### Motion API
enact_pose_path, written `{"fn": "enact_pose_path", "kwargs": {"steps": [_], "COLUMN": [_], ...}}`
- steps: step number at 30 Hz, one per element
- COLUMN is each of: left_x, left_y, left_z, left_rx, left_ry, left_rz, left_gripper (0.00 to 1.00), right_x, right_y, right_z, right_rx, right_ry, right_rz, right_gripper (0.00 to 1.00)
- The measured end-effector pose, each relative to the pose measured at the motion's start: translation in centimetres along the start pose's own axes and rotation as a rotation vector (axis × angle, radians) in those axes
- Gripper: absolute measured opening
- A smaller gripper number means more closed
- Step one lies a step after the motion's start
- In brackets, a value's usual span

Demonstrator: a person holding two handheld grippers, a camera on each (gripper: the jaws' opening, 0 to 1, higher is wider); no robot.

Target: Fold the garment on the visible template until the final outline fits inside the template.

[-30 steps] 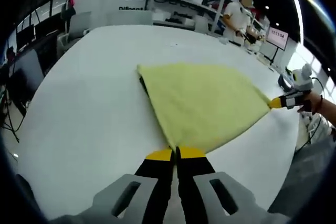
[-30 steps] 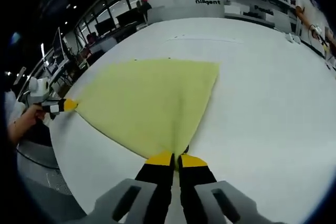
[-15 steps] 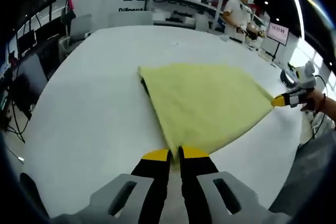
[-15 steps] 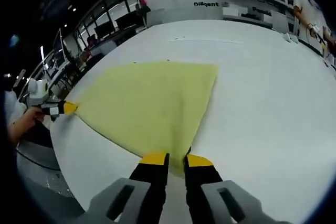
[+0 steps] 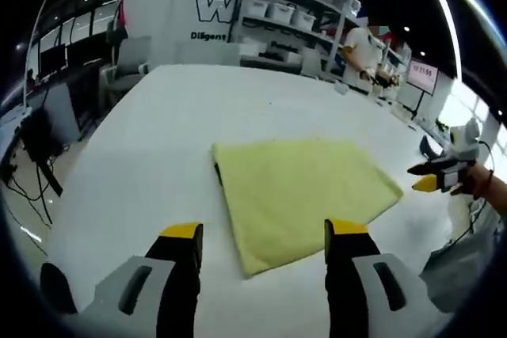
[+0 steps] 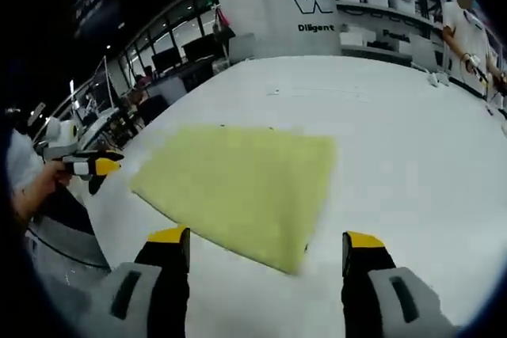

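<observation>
Now, garment: yellow garment lies flat mid-frame on the white table.
Your left gripper: spread wide, holding nothing.
Your right gripper: wide too.
Left view extra: person by shelves, upper right.

**White table, one item on it**

The table has a plain white top, wide and smooth. A yellow garment lies flat on it, folded to a rough rectangle with a dark edge along one side. Small dark marks dot the surface beyond the garment's far edge.
</observation>
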State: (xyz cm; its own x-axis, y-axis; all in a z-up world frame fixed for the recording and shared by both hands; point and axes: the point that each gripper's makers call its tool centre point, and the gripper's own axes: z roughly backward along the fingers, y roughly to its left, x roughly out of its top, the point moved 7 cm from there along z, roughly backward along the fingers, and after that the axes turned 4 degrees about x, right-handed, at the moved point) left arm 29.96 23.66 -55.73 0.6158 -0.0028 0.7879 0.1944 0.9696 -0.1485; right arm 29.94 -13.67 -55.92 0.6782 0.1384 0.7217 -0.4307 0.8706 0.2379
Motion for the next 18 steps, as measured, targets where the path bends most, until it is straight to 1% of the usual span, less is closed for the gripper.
{"fn": "enact_pose_path", "kwargs": {"steps": [1,3,5,6,9,12,16,18], "left_x": [0.0,0.0,0.0,0.1,0.3,0.2,0.0,-0.2], "left_y": [-0.1,-0.2,-0.6,-0.7,-1.2,-1.6,-2.3,-2.5], "left_z": [0.4,0.8,1.7,2.2,3.4,4.5,6.1,6.4], "left_rx": [-0.002,-0.001,-0.005,-0.003,-0.003,-0.008,-0.019,-0.018], "left_ry": [-0.002,0.002,0.013,0.006,0.001,0.007,0.013,0.015], "left_rz": [-0.007,-0.008,-0.016,-0.022,-0.031,-0.042,-0.052,-0.055], "left_gripper": [0.75,0.77,0.82,0.87,0.98,0.99,0.99,0.99], "right_x": [0.1,0.2,0.2,0.2,0.2,-0.1,-0.6,-0.8], "right_y": [0.3,0.7,1.3,1.6,2.2,2.9,3.5,3.6], "right_z": [0.4,0.9,1.8,2.2,3.3,4.4,5.3,5.6], "right_rx": [0.002,0.002,0.004,0.006,0.01,0.016,0.017,0.017], "right_ry": [-0.006,-0.002,0.001,-0.002,-0.006,-0.006,-0.002,0.001], "right_rz": [0.008,0.014,0.026,0.03,0.034,0.031,0.037,0.038], "right_gripper": [0.86,0.91,0.97,0.99,0.99,0.99,0.99,0.99]}}
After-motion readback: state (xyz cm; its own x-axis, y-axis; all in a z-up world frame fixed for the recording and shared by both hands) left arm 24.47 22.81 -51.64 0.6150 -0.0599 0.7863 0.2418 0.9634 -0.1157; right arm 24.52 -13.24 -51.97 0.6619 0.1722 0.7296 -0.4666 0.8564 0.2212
